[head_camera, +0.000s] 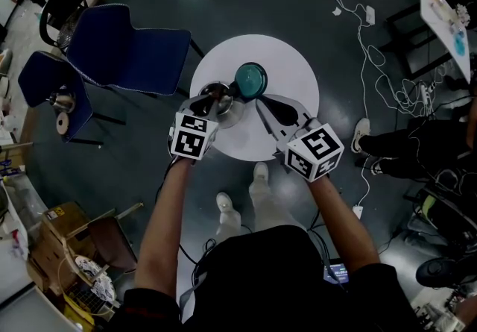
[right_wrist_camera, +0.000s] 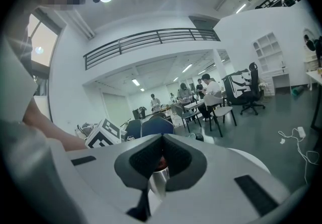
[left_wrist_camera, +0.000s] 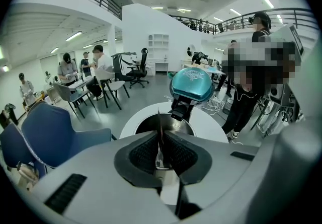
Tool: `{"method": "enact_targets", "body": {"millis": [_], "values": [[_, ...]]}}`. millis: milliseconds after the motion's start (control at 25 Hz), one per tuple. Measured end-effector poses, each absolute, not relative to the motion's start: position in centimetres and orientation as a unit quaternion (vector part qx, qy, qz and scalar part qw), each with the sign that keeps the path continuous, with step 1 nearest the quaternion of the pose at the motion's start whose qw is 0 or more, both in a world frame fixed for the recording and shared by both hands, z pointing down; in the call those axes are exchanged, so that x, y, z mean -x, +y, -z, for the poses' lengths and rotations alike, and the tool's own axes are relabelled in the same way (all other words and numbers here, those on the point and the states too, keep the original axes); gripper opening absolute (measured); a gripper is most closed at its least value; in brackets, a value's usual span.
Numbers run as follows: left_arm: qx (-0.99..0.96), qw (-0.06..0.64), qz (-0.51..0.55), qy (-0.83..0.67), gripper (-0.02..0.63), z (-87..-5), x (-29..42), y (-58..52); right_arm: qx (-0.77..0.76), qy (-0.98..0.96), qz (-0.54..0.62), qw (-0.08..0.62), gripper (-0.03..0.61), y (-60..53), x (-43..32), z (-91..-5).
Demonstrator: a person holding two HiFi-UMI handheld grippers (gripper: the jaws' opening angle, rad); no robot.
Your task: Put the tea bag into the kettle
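Tea bag (left_wrist_camera: 159, 120) was pinched in the left gripper (left_wrist_camera: 160, 137). It looked like a thin flat thing seen from its edge. It stood up straight between the two jaws, which were squeezed tight on it, and its top poked out above them.

Right past the tea bag sat the kettle (left_wrist_camera: 146, 125). It was shiny, its mouth was wide open, and its blue-green lid (left_wrist_camera: 191, 84) was tipped up on the far side. The tea bag was just in front of the kettle's mouth and a little above it, not inside it.

From the head view, the kettle (head_camera: 222, 101) stood on a round white table (head_camera: 291, 77), near the edge closest to the person. The lid (head_camera: 251, 79) was beside it. The left gripper (head_camera: 214, 104) was right at the kettle. The right gripper (head_camera: 259, 104) was close by on the other side, pointing toward the kettle.

The right gripper's (right_wrist_camera: 161, 138) jaws were pressed together. A tiny red-brown bit showed between the pads, but I could not tell what it was.

A blue chair (head_camera: 123, 51) stood next to the table.
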State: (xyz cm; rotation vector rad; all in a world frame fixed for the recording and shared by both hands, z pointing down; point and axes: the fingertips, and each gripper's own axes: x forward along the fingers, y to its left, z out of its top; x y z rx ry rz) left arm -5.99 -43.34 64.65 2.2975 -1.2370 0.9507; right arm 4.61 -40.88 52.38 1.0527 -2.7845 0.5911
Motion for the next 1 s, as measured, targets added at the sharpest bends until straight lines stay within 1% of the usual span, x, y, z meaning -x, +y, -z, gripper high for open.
{"method": "enact_targets", "body": {"millis": [40, 80, 120, 160, 600, 680, 880, 1000], "values": [[-0.815, 0.184, -0.333, -0.438, 0.031, -64.6, 6.0, -43.3, -0.346, -0.916, -0.196, 0.053, 0.018, -40.8, -4.6, -52.4], [-0.816, 0.188, -0.328, -0.438, 0.045, -64.5, 6.0, -43.2, -0.346, -0.916, -0.197, 0.053, 0.018, -40.8, -4.6, -52.4], [-0.817, 0.194, -0.322, -0.438, 0.074, -64.4, 5.9, -43.1, -0.345, -0.916, -0.197, 0.053, 0.018, -40.7, -4.6, -52.4], [-0.817, 0.199, -0.319, -0.438, 0.081, -64.3, 5.8, -43.1, -0.345, -0.916, -0.198, 0.053, 0.018, -40.7, -4.6, -52.5], [-0.818, 0.192, -0.302, -0.451, 0.08, -62.9, 6.4, -43.4, -0.345, -0.917, -0.194, 0.053, 0.018, -40.7, -4.3, -52.1], [-0.816, 0.19, -0.3, -0.456, 0.052, -62.4, 6.7, -43.3, -0.344, -0.918, -0.191, 0.051, 0.018, -40.7, -4.1, -51.5], [-0.817, 0.201, -0.268, -0.47, 0.051, -60.0, 7.3, -43.0, -0.344, -0.92, -0.182, 0.048, 0.018, -40.6, -3.9, -49.8], [-0.82, 0.185, -0.252, -0.479, 0.031, -57.7, 7.6, -42.6, -0.339, -0.923, -0.178, 0.047, 0.018, -40.1, -3.4, -49.1]]}}
